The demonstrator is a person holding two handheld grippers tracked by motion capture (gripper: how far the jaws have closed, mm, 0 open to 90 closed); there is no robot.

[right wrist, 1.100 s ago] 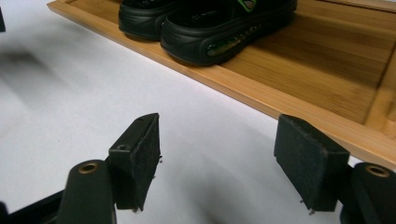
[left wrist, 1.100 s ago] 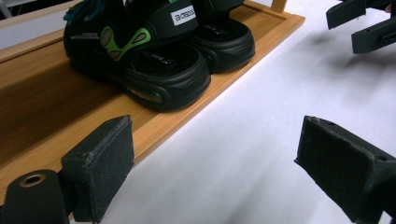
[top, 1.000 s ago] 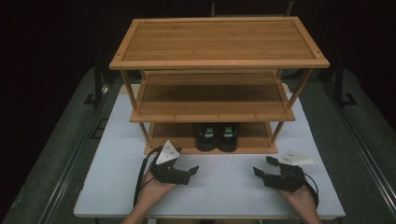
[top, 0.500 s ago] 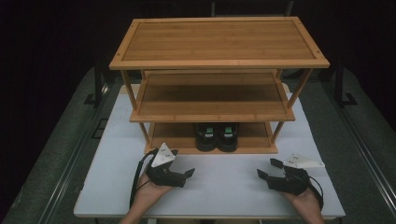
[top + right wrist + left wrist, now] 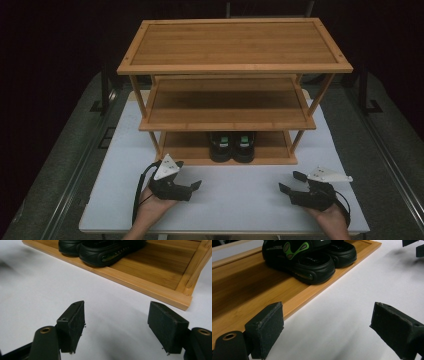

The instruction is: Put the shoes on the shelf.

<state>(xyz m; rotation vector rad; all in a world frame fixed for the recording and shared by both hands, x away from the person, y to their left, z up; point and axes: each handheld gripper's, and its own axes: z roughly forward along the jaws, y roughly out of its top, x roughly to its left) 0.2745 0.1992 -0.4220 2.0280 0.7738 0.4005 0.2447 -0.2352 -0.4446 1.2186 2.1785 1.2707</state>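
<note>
The left hand-held gripper [image 5: 195, 186] rests on the near left part of the tabletop [image 5: 240, 200], held in a hand [image 5: 150, 210]. Its jaws stand wide apart and hold nothing. The pads [image 5: 268, 327] are flat black blocks with a rough, felt-like face and frayed edges. A grey three-cornered plate sits on top of the body.

The right hand-held gripper [image 5: 290, 182] rests on the near right part of the tabletop, also gaping wide and empty. Its pads [image 5: 73, 323] show the same coarse black facing.

The tabletop is a smooth, matte white surface with straight edges. A broad bare strip lies between the two grippers and between them and the rack.

The shoe rack [image 5: 235, 45] stands at the far centre of the tabletop. It is bamboo-coloured wood with a visible straight grain, three flat rectangular shelves with raised borders, and slanted side posts. The top and middle shelves are bare.

The pair of black sandals [image 5: 232, 146] sits on the bottom shelf [image 5: 185, 150], side by side and touching, toes toward the near edge. The material is moulded, slightly glossy rubber or foam with rounded toes; one strap carries a green marking [image 5: 295, 246]. Open shelf surface remains on both sides of the pair. The shelf's near lip [image 5: 150, 288] is a low, square-edged strip just above the tabletop.
</note>
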